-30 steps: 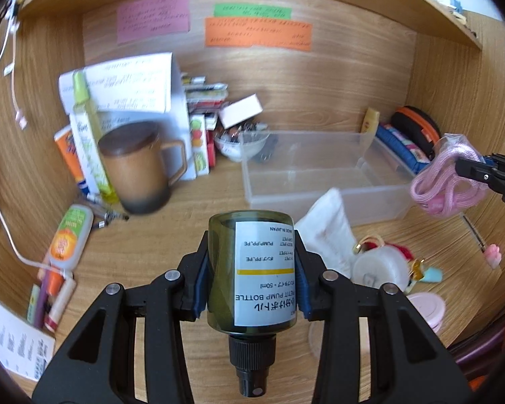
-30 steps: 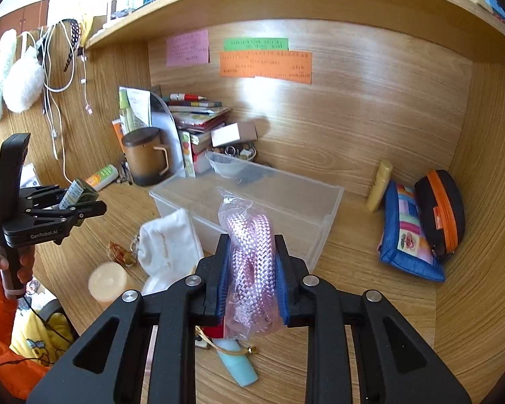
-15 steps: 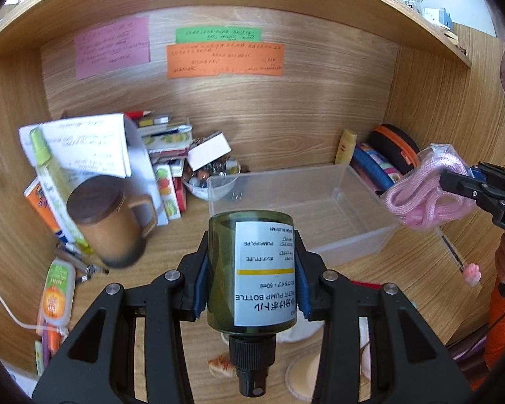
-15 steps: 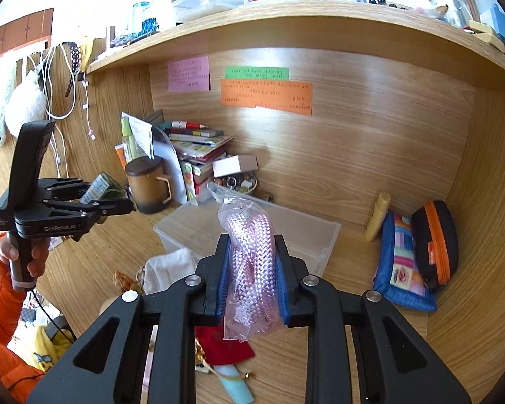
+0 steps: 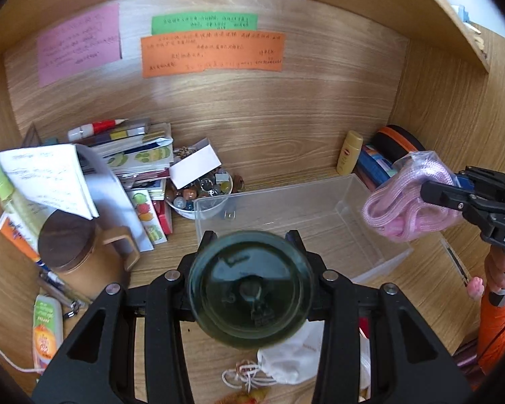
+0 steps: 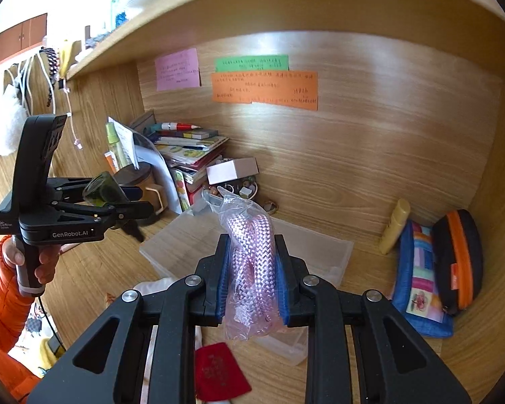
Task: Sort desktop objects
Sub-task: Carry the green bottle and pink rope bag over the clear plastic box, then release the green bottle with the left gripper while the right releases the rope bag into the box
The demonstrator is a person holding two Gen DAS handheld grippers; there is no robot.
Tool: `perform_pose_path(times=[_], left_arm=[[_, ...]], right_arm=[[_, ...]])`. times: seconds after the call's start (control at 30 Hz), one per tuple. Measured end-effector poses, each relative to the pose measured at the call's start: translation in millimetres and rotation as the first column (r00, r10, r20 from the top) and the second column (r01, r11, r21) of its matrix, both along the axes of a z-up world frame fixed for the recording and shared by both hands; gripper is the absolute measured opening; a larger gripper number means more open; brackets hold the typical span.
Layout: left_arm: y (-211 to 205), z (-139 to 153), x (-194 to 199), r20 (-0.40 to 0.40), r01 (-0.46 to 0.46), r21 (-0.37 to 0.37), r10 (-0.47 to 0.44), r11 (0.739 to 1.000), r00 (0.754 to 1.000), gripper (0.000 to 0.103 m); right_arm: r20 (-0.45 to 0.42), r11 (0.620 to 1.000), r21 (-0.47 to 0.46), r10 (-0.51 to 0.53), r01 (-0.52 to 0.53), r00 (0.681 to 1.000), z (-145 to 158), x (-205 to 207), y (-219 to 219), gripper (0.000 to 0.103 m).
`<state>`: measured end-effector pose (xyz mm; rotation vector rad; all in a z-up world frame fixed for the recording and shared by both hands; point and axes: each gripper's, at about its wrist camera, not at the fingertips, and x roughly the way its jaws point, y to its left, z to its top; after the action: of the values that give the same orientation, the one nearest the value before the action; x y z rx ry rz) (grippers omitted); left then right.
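Left hand-held gripper (image 5: pixel 250 289) is clamped on a dark green pump bottle (image 5: pixel 250 289); the bottle's round base faces the left wrist camera, filling the space between the fingers. From the right wrist view the same bottle (image 6: pixel 101 190) sits tilted in the left hand-held gripper (image 6: pixel 131 202), nozzle pointing down, held up in the air at the left of the clear plastic bin (image 6: pixel 252 252). Person's hand (image 6: pixel 33 259) in an orange sleeve grips the handle.

Right hand-held gripper (image 6: pixel 250 276) is closed tight on a pink braided cord in a clear bag (image 6: pixel 249 262), blue pads pressing both sides. In the left wrist view that bagged cord (image 5: pixel 410 208) hangs above the right end of the bin (image 5: pixel 286 215), off the surface (image 5: pixel 421 289).

The bin sits on the surface in the middle of the alcove; its bottom looks bare apart from a small clip-like item near the back left corner, too small to identify.

Left of the bin:
- brown lidded mug (image 5: pixel 80 259)
- stack of books and papers (image 5: pixel 131 155)
- small bowl of beads (image 5: pixel 202 192)

Right of it:
- yellow tube (image 6: pixel 394 225) leaning on the back wall
- blue patchwork pouch (image 6: pixel 417 276)
- black and orange case (image 6: pixel 458 256)

In front of the bin:
- white drawstring pouch (image 5: pixel 293 357)
- red pouch (image 6: pixel 219 373)

Pink, green and orange notes (image 5: pixel 212 54) are stuck on the back wall.
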<state>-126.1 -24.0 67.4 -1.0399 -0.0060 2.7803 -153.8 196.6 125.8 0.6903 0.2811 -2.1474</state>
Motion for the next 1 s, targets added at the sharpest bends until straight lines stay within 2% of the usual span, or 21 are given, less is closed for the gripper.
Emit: perform_pose_path(times=[0.47,0.77,1.0], left_arm=[[10,-33,-55,0.080,0.047,-0.012,-0.046,0.999,0.996,0.041],[10,-56,-87,0.135,0.053,-0.021,-0.049,0.998,0.990,0.041],[15,-74,-102,0.188,0.074,-0.019,-0.070,0.997,0.980,0.041]], right_arm=[[0.103,1.000,0.020,-0.010,0.008,0.995,-34,-46,-24,0.021],[0.106,0.997,0.049,-0.057,0.052,0.993,-51,-66,-34,0.021],[0.150,0.996,0.080,-0.056,0.045,0.987,-69,-77,-41,0.021]])
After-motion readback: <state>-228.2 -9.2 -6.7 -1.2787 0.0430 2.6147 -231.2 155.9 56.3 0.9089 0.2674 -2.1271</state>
